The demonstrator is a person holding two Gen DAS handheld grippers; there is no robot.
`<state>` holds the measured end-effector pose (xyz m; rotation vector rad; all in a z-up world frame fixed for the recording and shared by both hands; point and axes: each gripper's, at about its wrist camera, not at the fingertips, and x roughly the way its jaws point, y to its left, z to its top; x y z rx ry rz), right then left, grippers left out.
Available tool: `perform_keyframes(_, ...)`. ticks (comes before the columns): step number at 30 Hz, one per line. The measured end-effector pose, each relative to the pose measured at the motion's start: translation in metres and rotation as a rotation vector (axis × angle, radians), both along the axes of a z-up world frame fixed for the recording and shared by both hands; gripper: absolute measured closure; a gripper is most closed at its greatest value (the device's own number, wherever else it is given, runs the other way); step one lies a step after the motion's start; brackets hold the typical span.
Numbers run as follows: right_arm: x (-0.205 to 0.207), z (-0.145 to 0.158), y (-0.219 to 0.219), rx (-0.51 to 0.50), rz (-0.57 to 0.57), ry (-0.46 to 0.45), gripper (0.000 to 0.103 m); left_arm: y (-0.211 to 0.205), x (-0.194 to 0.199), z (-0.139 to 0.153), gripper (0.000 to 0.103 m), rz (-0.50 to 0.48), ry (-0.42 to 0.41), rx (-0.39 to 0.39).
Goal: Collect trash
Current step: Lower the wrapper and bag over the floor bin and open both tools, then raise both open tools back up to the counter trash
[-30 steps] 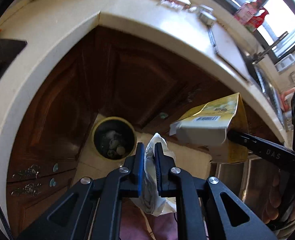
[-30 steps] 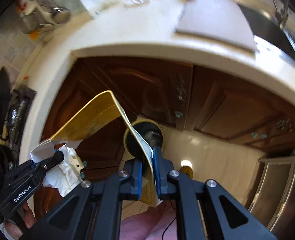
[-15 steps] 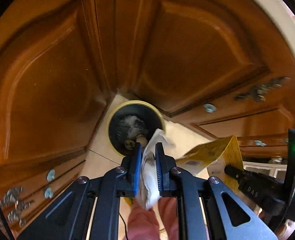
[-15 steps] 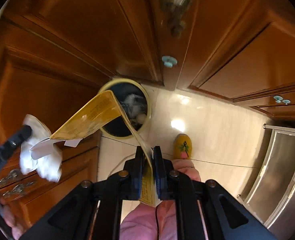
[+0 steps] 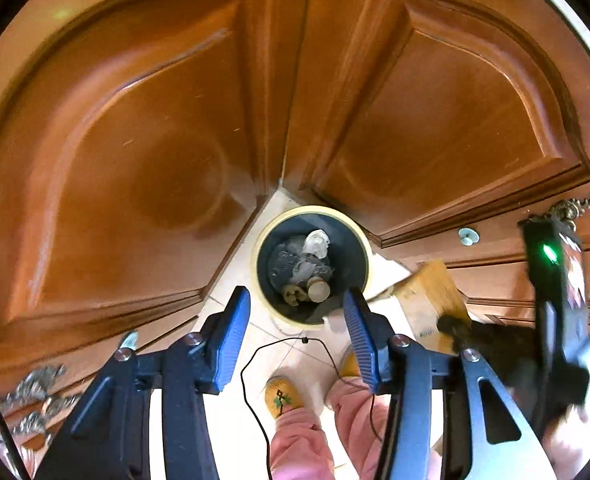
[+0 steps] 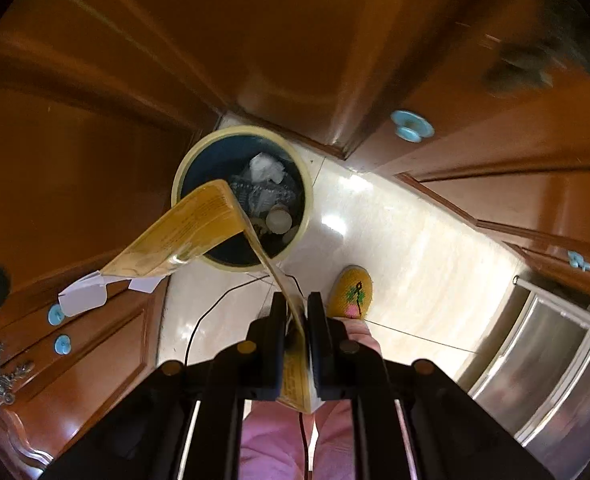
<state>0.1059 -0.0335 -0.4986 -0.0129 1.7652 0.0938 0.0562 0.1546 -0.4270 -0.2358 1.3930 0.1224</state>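
A round bin (image 5: 369,258) with a cream rim and dark inside stands on the floor in the cabinet corner; it also shows in the right wrist view (image 6: 183,174). A crumpled white wrapper (image 5: 316,243) lies in it on other rubbish (image 6: 265,168). My left gripper (image 5: 297,322) is open and empty, above the bin. My right gripper (image 6: 296,306) is shut on a flattened yellow carton (image 6: 187,230), which hangs over the bin's near edge. The carton (image 5: 431,296) and right gripper body (image 5: 555,304) show blurred at the right of the left wrist view.
Brown wooden cabinet doors (image 5: 135,140) close in the corner on both sides of the bin. The person's yellow slipper (image 6: 351,290) and pink trousers (image 5: 299,440) stand on the pale tiled floor (image 6: 407,240). A thin black cable (image 5: 255,368) hangs below. A steel appliance (image 6: 551,368) is at right.
My left gripper has opened and the white wrapper has dropped into the bin. Both grippers have come closer over the bin; the right one holds the carton as before.
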Motion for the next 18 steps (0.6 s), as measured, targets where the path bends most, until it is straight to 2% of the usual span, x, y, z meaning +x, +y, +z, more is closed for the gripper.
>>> perform_keyframes(4, 0.011, -0.001, 0.016, 0.045, 0.012, 0.025, 0.086, 0.007, -0.022, 0.016, 0.054, 0.026, -0.003, -0.002)
perform_keyframes(6, 0.014, 0.003, 0.024, 0.076, 0.014, 0.040, 0.079, 0.010, -0.031, 0.024, 0.050, 0.041, -0.004, -0.004)
perform_keyframes(8, 0.016, 0.010, 0.029, 0.098, 0.027, 0.027, 0.064, 0.012, -0.039, 0.032, 0.050, 0.055, -0.009, -0.008)
perform_keyframes(10, 0.015, 0.021, 0.034, 0.121, 0.036, 0.002, 0.059, 0.012, -0.044, 0.040, 0.049, 0.060, -0.019, -0.011)
perform_keyframes(14, 0.009, 0.043, 0.037, 0.161, 0.035, -0.006, 0.058, 0.007, -0.051, 0.063, 0.049, 0.052, -0.049, -0.018)
perform_keyframes(18, -0.005, 0.077, 0.029, 0.210, 0.035, -0.022, 0.058, 0.002, -0.057, 0.089, 0.047, 0.010, -0.089, -0.022)
